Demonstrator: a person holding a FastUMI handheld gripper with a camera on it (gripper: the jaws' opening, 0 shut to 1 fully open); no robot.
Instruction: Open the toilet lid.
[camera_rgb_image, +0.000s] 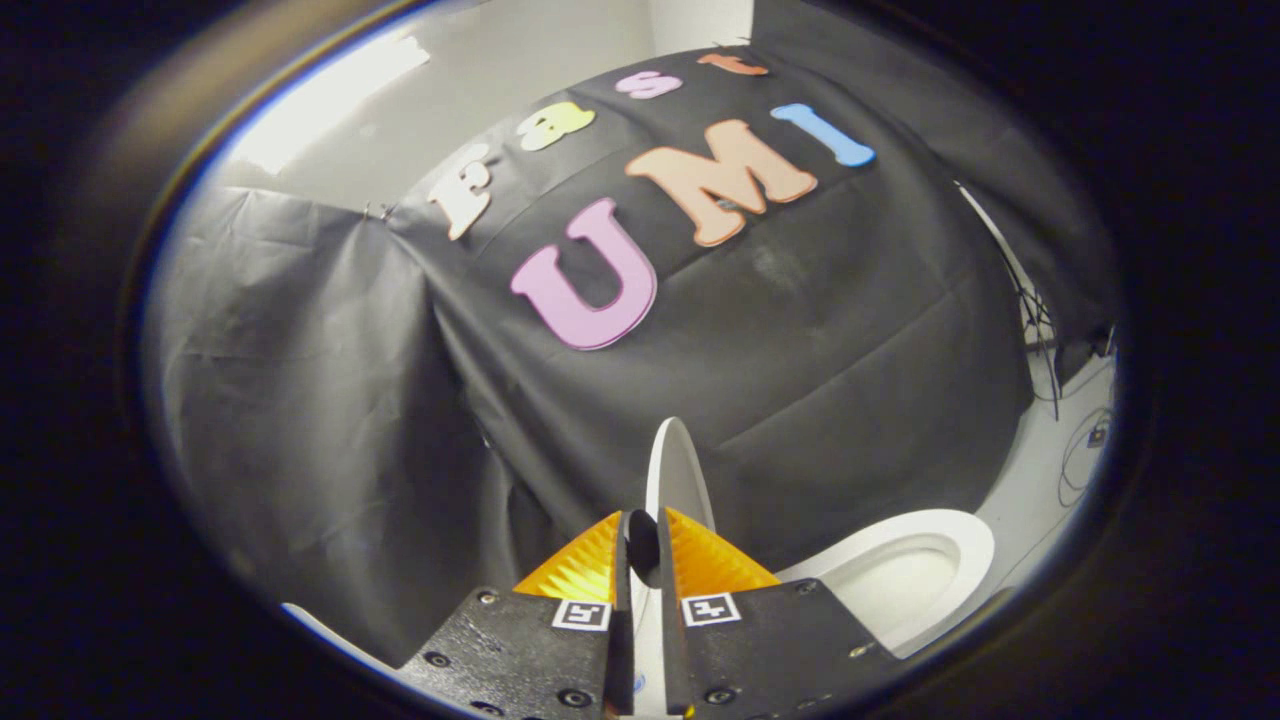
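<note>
Gripper (643, 540) clamped on toilet lid (676, 470), 2 fingers pinching its thin edge. Lid stands near upright, rising straight ahead between fingers; open toilet seat (960, 545) lies low right.

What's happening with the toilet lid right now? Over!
Gripper shut on the toilet lid, pinching its edge. Lid raised, standing edge-on beyond the fingers. Toilet seat and bowl exposed beside it. Nothing in the way.

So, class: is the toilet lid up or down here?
Up. The lid stands on edge, pinched between the gripper fingers, with the toilet bowl open beside it.
</note>
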